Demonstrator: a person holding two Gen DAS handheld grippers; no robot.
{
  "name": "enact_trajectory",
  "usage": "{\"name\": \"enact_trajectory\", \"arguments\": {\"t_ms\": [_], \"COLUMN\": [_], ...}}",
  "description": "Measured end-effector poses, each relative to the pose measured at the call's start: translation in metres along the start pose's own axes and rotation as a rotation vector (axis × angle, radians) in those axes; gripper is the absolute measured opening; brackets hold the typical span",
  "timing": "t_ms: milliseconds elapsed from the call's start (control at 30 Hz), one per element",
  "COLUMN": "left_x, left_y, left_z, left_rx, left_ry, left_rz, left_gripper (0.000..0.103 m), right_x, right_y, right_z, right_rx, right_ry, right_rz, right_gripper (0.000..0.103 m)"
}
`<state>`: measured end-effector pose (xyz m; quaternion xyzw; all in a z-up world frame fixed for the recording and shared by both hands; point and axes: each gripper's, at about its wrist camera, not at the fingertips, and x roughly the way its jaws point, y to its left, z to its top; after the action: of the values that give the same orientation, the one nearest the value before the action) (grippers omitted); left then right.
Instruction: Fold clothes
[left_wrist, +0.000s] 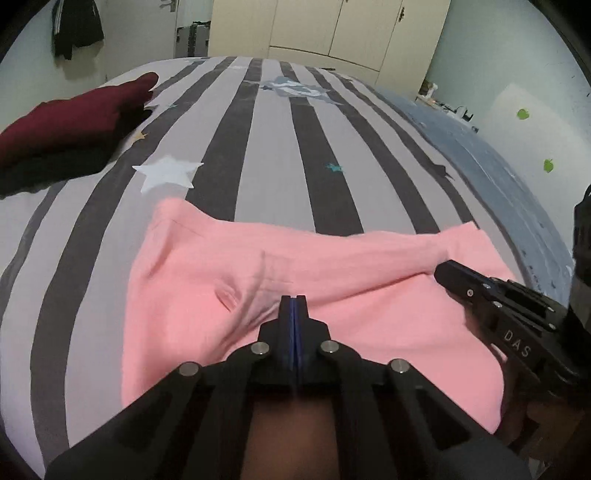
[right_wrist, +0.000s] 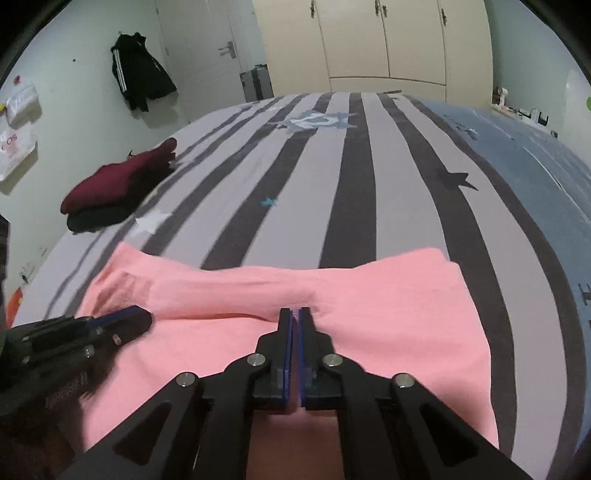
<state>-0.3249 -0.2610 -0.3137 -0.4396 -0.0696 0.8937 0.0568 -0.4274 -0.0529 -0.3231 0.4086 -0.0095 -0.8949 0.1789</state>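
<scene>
My pink garment (left_wrist: 207, 280) lies long axis left-right on the bed (left_wrist: 280, 155); left gripper (left_wrist: 293, 301) and right gripper (right_wrist: 295, 314) are both pressed together, pinching its near fold.

Both cams ride on the hand-held grippers, angled down across the bed (left_wrist: 280, 147), close over the pink garment (left_wrist: 332, 258). The left one sits further left, the right one further right; each catches the other gripper. Both share the striped cover, the maroon pile (right_wrist: 118, 181) far left and the wardrobe (right_wrist: 388, 40).
</scene>
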Motion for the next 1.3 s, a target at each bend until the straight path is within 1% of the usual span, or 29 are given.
{"name": "enact_trajectory", "arguments": {"t_ms": [33, 167, 300, 367, 467, 533, 600, 633, 667, 700, 833, 967, 1033, 1067, 1133, 1200, 1233, 1267, 1300], "left_x": [-0.002, 0.011, 0.007, 0.003, -0.005, -0.014, -0.023, -0.028, -0.034, -0.041, -0.062, -0.063, -0.059, -0.058, -0.055, -0.051, -0.045, -0.040, -0.039], "left_y": [0.000, 0.024, 0.030, 0.035, 0.051, 0.070, 0.077, 0.074, 0.068, 0.059, 0.016, -0.015, -0.019, -0.016, -0.002, 0.015, 0.033, 0.046, 0.058], "left_z": [0.001, 0.013, 0.018, 0.018, 0.028, 0.034, 0.037, 0.038, 0.038, 0.037, 0.024, 0.005, -0.006, -0.010, -0.014, -0.016, -0.016, -0.016, -0.016], "left_rx": [0.020, 0.035, 0.055, 0.032, -0.052, -0.134, -0.149, -0.137, -0.119, -0.102, -0.041, 0.011, 0.042, 0.039, 0.022, 0.009, -0.024, -0.052, -0.077], "left_ry": [-0.004, 0.018, 0.032, 0.037, 0.010, -0.013, -0.029, -0.031, -0.030, -0.032, -0.008, 0.070, 0.117, 0.137, 0.151, 0.146, 0.161, 0.178, 0.186], "left_rz": [0.005, -0.004, -0.013, -0.031, 0.004, 0.027, 0.034, 0.027, 0.016, -0.011, -0.097, -0.139, -0.111, -0.106, -0.078, -0.001, 0.050, 0.082, 0.093], "left_gripper": [0.002, 0.002, 0.002, 0.002, 0.002, 0.002, 0.002, 0.002, 0.002, 0.002, 0.002, 0.002, 0.002, 0.002, 0.002, 0.002, 0.002, 0.002, 0.002], "right_x": [-0.002, -0.005, -0.012, -0.018, -0.026, -0.033, -0.042, -0.046, -0.051, -0.056, -0.076, -0.089, -0.089, -0.089, -0.087, -0.087, -0.087, -0.086, -0.085], "right_y": [-0.002, -0.011, -0.029, -0.043, -0.054, -0.062, -0.067, -0.067, -0.066, -0.064, -0.052, -0.028, -0.018, -0.015, -0.021, -0.034, -0.040, -0.047, -0.053], "right_z": [-0.001, -0.004, -0.005, -0.008, -0.010, -0.008, -0.006, -0.004, -0.002, -0.002, -0.005, -0.026, -0.038, -0.045, -0.056, -0.062, -0.064, -0.065, -0.066], "right_rx": [-0.002, 0.001, 0.026, 0.041, 0.009, 0.023, 0.040, 0.037, 0.030, 0.036, 0.075, 0.080, 0.068, 0.061, 0.066, 0.076, 0.083, 0.092, 0.102], "right_ry": [-0.002, -0.004, -0.006, -0.004, 0.000, 0.005, 0.001, -0.005, -0.013, -0.017, -0.011, 0.028, 0.056, 0.071, 0.093, 0.098, 0.100, 0.102, 0.104], "right_rz": [0.002, 0.028, -0.004, -0.019, -0.046, -0.045, -0.057, -0.071, -0.087, -0.082, -0.003, 0.066, 0.079, 0.075, 0.060, 0.038, 0.035, 0.035, 0.036], "right_gripper": [0.000, 0.000, 0.000, 0.000, 0.000, 0.000, 0.000, 0.006, 0.009, 0.010, 0.010, 0.010, 0.010, 0.010, 0.007, 0.002, 0.000, 0.000, 0.000]}}
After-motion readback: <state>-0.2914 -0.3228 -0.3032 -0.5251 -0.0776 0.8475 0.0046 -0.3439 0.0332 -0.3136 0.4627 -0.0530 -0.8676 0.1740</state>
